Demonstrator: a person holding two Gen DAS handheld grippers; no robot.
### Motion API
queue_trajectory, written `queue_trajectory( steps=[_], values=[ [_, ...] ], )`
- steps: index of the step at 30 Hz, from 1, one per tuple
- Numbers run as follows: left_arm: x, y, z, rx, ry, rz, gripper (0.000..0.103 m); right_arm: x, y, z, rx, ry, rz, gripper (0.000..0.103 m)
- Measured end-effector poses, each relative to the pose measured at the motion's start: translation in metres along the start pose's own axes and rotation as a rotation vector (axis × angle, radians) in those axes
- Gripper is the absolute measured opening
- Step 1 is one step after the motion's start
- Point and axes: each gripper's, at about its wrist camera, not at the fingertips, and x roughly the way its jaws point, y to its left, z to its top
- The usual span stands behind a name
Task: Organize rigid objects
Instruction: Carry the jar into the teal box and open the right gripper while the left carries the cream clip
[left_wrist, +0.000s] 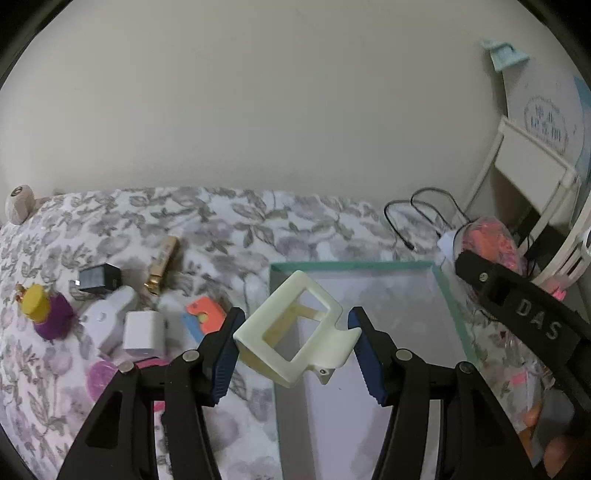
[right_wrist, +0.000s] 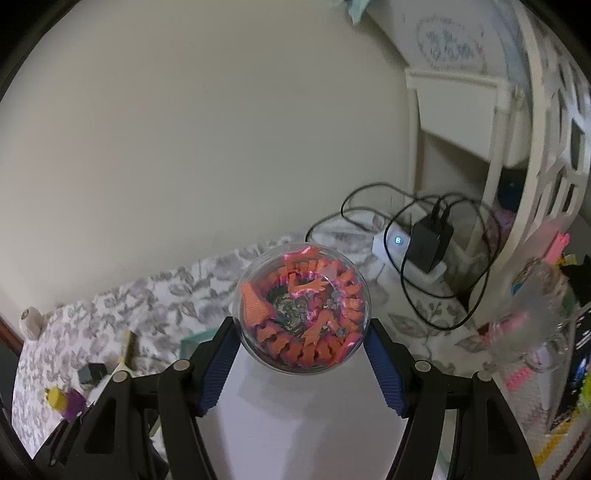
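Observation:
My left gripper is shut on a cream plastic clip frame, holding it tilted above the near left corner of a green-rimmed tray. In the right wrist view my right gripper is shut on a clear round ball with an orange dragon figure inside, over the tray's pale floor. That ball and the right gripper's black body also show at the right of the left wrist view.
On the floral cloth left of the tray lie a purple bottle with a yellow cap, a black adapter, a white charger, a gold tube and an orange-blue piece. A power strip with cables and a white basket stand at the right.

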Motion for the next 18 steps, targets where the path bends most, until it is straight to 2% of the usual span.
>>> queue_trajectory(
  steps=[7, 18],
  values=[
    [0.020, -0.013, -0.017, 0.019, 0.034, -0.047, 0.060, 0.037, -0.015, -0.023, 0.009, 0.097, -0.013, 0.072],
    [0.037, -0.034, -0.034, 0.092, 0.071, -0.050, 0.060, 0.054, -0.035, -0.033, 0.038, 0.161, -0.016, 0.072]
  ],
)
